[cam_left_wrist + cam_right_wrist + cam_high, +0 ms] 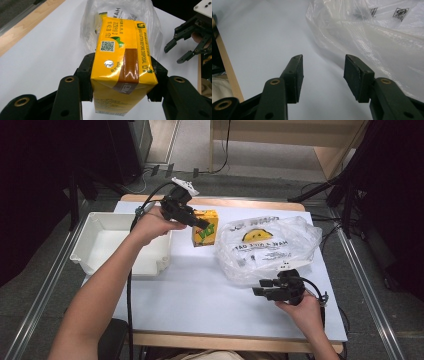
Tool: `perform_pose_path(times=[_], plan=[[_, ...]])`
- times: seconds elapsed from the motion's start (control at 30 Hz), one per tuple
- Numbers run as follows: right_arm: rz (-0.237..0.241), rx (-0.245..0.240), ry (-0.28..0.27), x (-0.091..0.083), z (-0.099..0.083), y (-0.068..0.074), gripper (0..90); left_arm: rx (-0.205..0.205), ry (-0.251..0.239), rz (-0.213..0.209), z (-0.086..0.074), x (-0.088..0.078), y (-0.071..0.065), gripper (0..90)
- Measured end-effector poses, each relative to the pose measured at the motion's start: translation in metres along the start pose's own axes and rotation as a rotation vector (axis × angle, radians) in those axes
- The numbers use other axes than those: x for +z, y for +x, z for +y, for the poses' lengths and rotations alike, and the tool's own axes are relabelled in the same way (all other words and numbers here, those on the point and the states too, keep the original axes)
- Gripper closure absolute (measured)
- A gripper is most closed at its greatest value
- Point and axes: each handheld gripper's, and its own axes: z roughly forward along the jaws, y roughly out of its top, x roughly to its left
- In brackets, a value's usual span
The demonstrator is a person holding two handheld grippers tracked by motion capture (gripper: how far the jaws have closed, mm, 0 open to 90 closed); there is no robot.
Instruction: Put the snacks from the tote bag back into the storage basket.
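Carton (205, 228): a yellow drink box with green print, held between the tray and the bag. It sits just off the tray's right wall, near the table's far edge. From the high view I cannot tell whether its base touches the tabletop.
Carton close up (122, 62): in the left gripper view its sealed end points toward the camera, with a foil straw spot, a square code and a brown band across the top face.
Left gripper (199, 223): reaches in from over the tray's far right corner. Its jaws stand fairly wide and are clamped on the carton's two long sides, the pads pressed flat against the card (122, 85).
Right gripper (257, 287): well to the right of the tray, near the table's front edge, just below the bag's front edge. Its jaws are apart with nothing between them, only bare tabletop showing in the gap (323, 75).
Bag (270, 247): clear crumpled plastic with a yellow smiley and black lettering, lying right of the carton and farther from the tray. It appears close behind the carton in the left gripper view (150, 15).
Tray (85, 240): a white plastic bin at the table's left side, the left forearm crossing above its front right corner.
Table (200, 295): a pale top with a wooden rim.
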Motion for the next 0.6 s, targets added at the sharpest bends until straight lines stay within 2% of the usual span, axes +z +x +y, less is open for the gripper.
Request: perform_pose_path(times=[0.33,0.43,0.6], plan=[[0.003,-0.001,0.005,0.001,0.000,0.000,51.0,-0.030,-0.040,0.018,-0.011,-0.022,0.008,51.9],[0.002,-0.003,0.010,0.002,0.000,0.000,51.0,-0.046,-0.064,0.026,-0.014,-0.031,0.010,51.9],[0.006,-0.007,0.011,0.002,0.001,0.001,50.9,-0.052,-0.063,0.050,-0.018,-0.041,0.012,51.9]])
